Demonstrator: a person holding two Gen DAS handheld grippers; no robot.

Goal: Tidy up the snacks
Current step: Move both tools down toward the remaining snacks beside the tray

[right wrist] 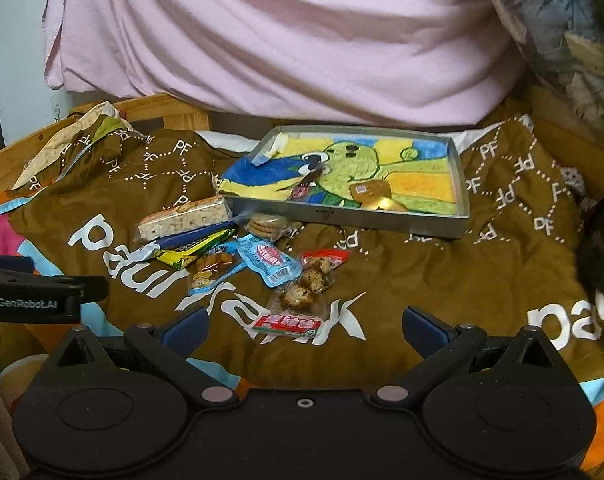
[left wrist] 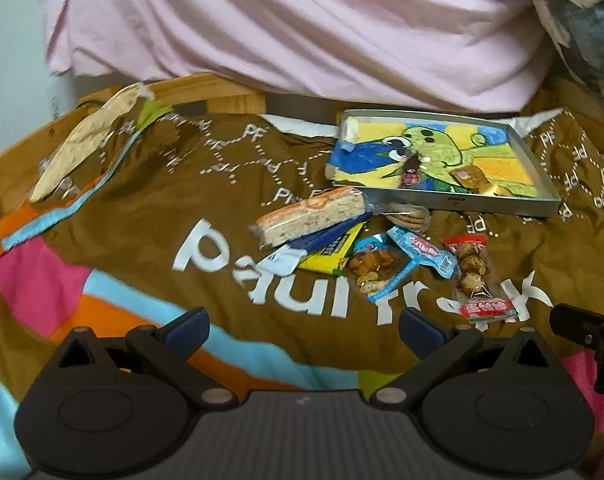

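- Left wrist view: left gripper point(left wrist: 304, 326) hovering over the brown printed blanket point(left wrist: 142, 216), fingers spread wide, holding nothing. Snack pile point(left wrist: 366, 248) lying mid-blanket, just in front of the shallow metal tray point(left wrist: 454, 204). Wrapped bar point(left wrist: 310, 216) running long axis left-low to right-high. Right gripper's edge point(left wrist: 586, 332) showing only here.
- Right wrist view: right gripper point(right wrist: 304, 326) sitting wide, empty. Clear crinkly packet point(right wrist: 302, 296) angling toward the tray point(right wrist: 342, 216); two small wrapped pieces lying inside on the crayon drawing point(right wrist: 422, 176). Pink sheet point(right wrist: 286, 40) hanging behind.
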